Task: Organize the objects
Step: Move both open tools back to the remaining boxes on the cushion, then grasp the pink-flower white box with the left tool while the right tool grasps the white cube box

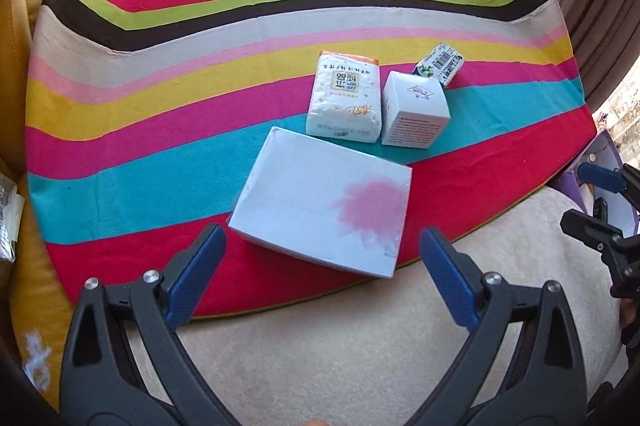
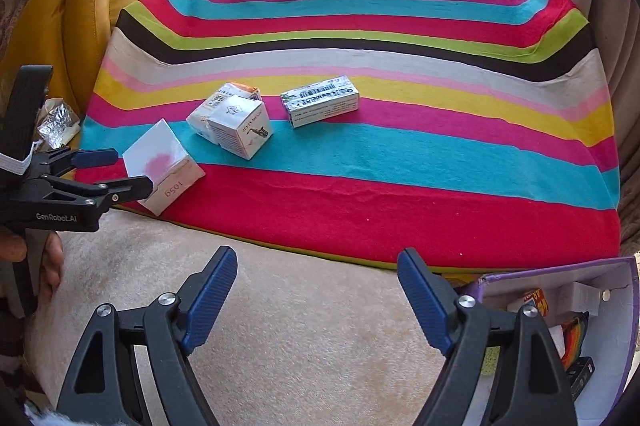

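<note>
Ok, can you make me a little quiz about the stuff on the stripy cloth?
1. How many packages lie on the stripy cloth?
2. True or false: the left gripper is shut on the flat box.
3. Which package is farthest from the flat box: A the tissue pack, B the cube box, C the barcode box?

Key: 1. Four. 2. False; its jaws stand open, empty. 3. C.
</note>
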Tool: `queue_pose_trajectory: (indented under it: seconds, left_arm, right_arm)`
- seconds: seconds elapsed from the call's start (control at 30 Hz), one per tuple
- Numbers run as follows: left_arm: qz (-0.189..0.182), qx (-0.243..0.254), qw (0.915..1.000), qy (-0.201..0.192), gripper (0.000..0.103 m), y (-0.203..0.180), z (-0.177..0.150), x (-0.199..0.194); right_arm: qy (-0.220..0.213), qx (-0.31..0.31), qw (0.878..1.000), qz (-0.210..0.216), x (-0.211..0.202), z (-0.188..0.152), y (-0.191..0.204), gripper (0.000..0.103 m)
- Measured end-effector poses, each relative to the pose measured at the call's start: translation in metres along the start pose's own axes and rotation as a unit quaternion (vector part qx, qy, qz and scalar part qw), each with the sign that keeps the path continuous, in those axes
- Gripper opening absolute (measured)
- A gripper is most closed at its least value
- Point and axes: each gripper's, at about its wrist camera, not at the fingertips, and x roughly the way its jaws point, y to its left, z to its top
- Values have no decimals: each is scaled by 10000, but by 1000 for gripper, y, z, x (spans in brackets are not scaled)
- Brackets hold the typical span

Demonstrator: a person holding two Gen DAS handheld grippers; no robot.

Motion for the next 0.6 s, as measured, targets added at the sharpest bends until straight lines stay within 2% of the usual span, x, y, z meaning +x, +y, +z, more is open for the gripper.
queue_pose_trajectory:
  seconds: [0.33,0.43,0.6]
  left_arm:
    - [-153,-41,9994,308,97,10,-2,26]
    - [-234,-151,9995,170,95,14,-6,20]
    - [1,-537,9984,-176,94,26,-13,6]
  right_arm:
    - [40,12,10000,-29,26,25,27,84]
    - [-4,-24,10000,-73,32,34,37,84]
    - [-110,49,9998,-156,41,51,52,83]
